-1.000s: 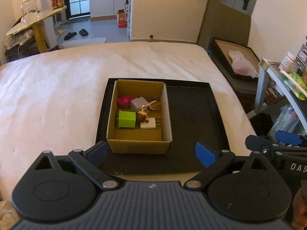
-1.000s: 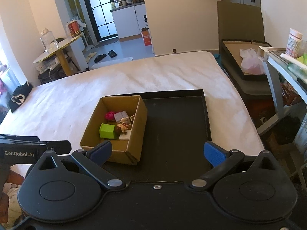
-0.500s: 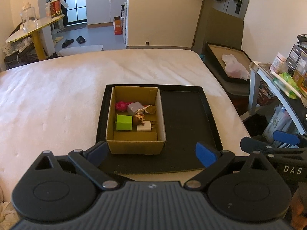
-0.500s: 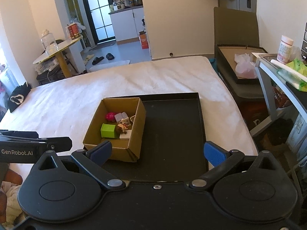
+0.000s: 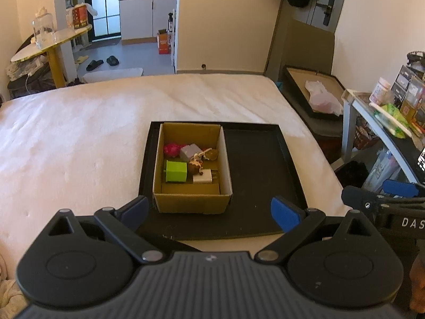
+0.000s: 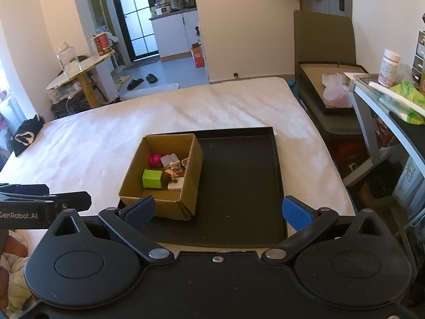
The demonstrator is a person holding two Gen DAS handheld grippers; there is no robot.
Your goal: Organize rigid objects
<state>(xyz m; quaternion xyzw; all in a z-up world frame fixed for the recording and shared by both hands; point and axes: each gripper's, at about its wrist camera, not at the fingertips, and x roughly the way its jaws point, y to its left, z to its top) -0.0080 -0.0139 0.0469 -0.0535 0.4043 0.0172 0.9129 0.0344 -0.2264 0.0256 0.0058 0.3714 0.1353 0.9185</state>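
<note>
A small cardboard box (image 5: pixel 191 202) (image 6: pixel 170 204) stands in the left half of a black tray (image 5: pixel 260 175) (image 6: pixel 239 175) on the white mattress. Inside it lie a green block (image 5: pixel 175 171) (image 6: pixel 152 179), a pink toy (image 5: pixel 171 149) (image 6: pixel 154 160), a grey block (image 5: pixel 190 151) (image 6: pixel 170 160), a white plug adapter (image 5: pixel 202 177) (image 6: pixel 175 186) and small brown figures (image 5: pixel 195 166). My left gripper (image 5: pixel 209 210) hovers open at the tray's near edge, holding nothing. My right gripper (image 6: pixel 218 211) is open and empty too, back from the tray's near edge.
The white mattress (image 5: pixel 79 133) surrounds the tray. A shelf with bottles and packets (image 6: pixel 390 90) stands to the right, with a framed board (image 5: pixel 313 93) beyond it. A round yellow table (image 5: pixel 50 45) and a doorway lie far off at the back.
Both grippers have drawn back and risen, so the tray and box look smaller and farther away. Both stay open, and the box's contents have not moved.
</note>
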